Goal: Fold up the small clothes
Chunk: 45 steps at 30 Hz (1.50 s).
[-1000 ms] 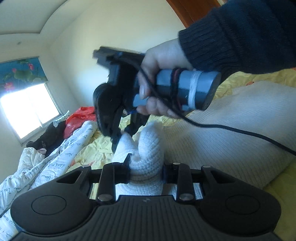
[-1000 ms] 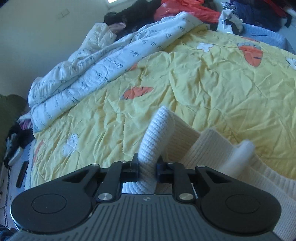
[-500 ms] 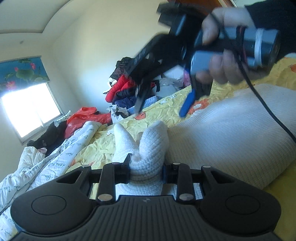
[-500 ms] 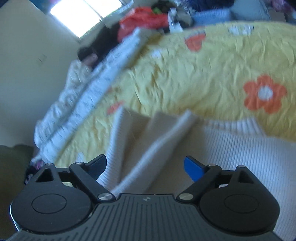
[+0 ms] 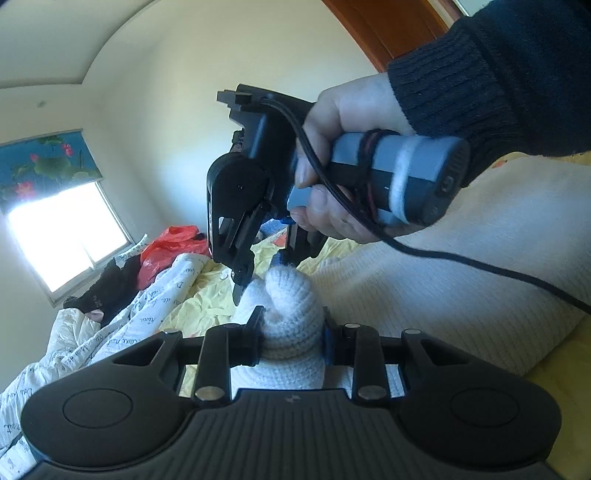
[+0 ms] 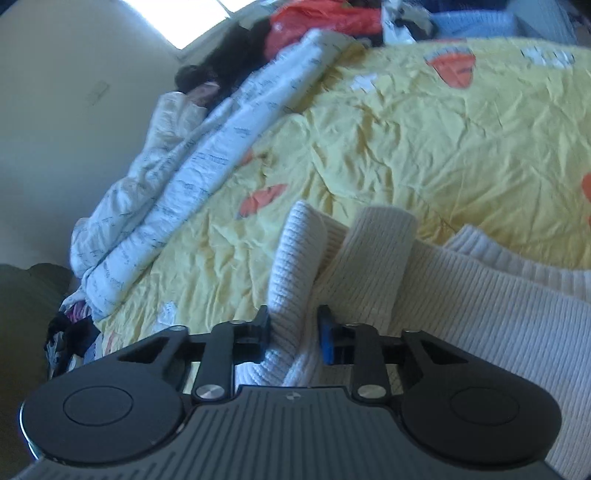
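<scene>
Here, left tool (image 5: 291,336) clamped on white knit sweater (image 5: 461,266), right tool (image 6: 293,332) just closed onto its folded edge, yellow bedsheet (image 6: 424,147) beneath

Bed covered by a creased yellow sheet (image 6: 424,155) with orange and white prints. White knit sweater (image 6: 498,314) lies on the sheet at the near side, ribbed edges bunched up. On the far-left side of the sweater: a rumpled white quilt (image 6: 192,173) with dark script, and beyond it a red plastic bag (image 6: 325,18) among dark clothes (image 6: 225,62).
</scene>
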Each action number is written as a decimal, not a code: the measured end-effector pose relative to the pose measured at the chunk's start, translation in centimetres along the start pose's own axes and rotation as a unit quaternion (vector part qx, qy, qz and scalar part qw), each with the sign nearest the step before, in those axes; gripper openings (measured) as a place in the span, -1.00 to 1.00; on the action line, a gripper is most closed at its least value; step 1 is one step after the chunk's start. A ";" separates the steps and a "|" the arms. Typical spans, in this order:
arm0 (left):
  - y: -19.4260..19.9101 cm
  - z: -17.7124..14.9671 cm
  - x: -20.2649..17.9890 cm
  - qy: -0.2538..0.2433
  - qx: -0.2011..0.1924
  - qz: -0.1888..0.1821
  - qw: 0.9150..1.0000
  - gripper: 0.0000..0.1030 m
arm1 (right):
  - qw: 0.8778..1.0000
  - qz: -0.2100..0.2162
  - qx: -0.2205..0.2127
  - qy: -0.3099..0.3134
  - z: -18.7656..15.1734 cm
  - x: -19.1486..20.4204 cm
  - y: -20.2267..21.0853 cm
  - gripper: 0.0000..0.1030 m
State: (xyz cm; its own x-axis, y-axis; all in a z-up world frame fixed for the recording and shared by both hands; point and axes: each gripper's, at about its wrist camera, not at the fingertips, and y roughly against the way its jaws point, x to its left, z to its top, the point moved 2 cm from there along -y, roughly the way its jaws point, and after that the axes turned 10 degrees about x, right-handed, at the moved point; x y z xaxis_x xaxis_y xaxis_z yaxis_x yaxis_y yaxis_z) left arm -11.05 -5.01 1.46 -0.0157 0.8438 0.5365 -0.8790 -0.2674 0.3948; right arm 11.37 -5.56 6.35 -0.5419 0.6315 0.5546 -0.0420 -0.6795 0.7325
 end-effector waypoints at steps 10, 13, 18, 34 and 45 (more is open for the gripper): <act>3.6 3.5 -1.4 -0.022 -0.080 -0.051 0.995 -0.48 | 0.996 0.019 -0.082 0.012 -2.3 -2.4 8.0 -0.52; 5.5 5.6 -2.9 -0.015 -0.115 -0.096 0.989 -0.49 | 0.993 0.021 -0.117 -0.002 -4.5 -4.8 12.8 -0.52; 9.4 7.3 -8.2 -0.033 -0.170 -0.226 0.959 -0.79 | 0.987 -0.007 -0.152 -0.047 -10.6 -10.4 19.3 -0.52; 7.5 1.4 -2.7 -0.023 -0.121 -0.178 0.976 0.48 | 0.968 0.018 -0.176 -0.179 -16.4 -18.2 19.5 0.23; 3.2 -1.3 -2.6 -0.043 -0.027 -0.140 0.989 0.46 | 0.982 -0.016 -0.124 -0.143 -14.0 -16.8 15.8 -0.28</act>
State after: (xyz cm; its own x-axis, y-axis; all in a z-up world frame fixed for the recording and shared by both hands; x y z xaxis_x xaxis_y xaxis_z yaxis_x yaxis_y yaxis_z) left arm -14.47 -7.42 0.35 0.2709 0.8375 0.4745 -0.8672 -0.0016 0.4979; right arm 8.08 -32.16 3.12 -0.2816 0.7087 0.6469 -0.2770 -0.7055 0.6523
